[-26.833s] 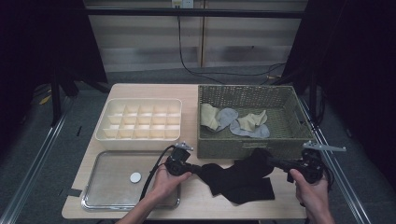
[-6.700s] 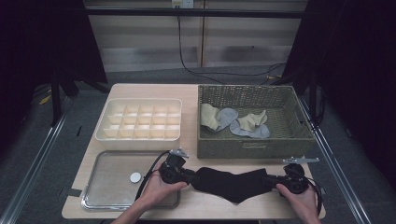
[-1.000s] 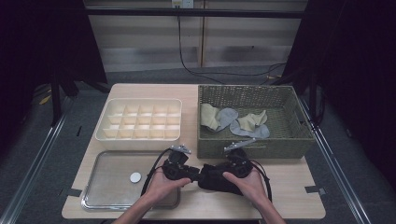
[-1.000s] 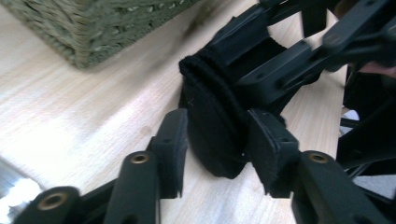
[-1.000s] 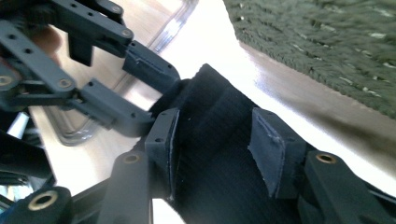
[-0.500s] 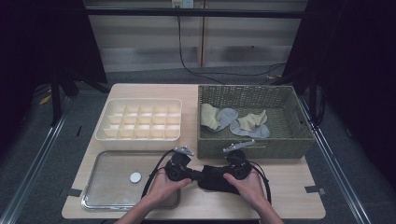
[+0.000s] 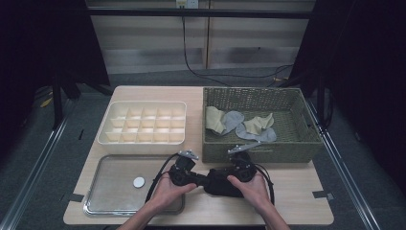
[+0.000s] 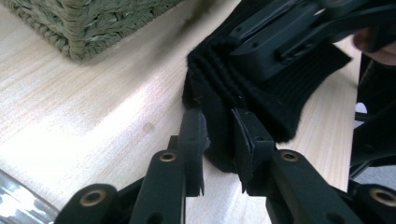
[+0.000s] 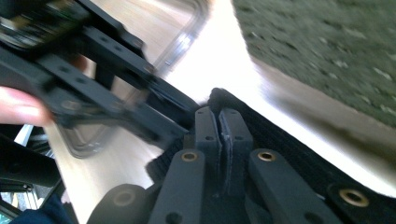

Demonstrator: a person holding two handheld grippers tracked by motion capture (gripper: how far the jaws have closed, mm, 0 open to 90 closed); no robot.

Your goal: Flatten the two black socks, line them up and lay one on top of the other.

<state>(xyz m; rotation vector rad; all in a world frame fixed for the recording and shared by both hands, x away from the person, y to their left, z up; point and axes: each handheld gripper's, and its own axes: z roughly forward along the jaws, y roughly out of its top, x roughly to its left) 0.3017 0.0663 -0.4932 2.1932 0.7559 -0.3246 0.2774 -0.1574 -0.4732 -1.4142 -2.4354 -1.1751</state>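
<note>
My left hand-held gripper point(image 8: 217, 140) has a thick fold of the black knitted cloth point(image 7: 221, 181) between its jaws, which have just been opening a touch, though the pads look to be touching the fold on both sides. My right hand-held gripper point(image 9: 218, 128) is pressed together on the cloth's other edge, jaws nearly meeting. The cloth lies bunched between my two hands on the wooden surface point(image 7: 292, 191), just in front of the wicker basket point(image 7: 261, 149), with the clear tray point(image 7: 115, 163) off to my left.
</note>
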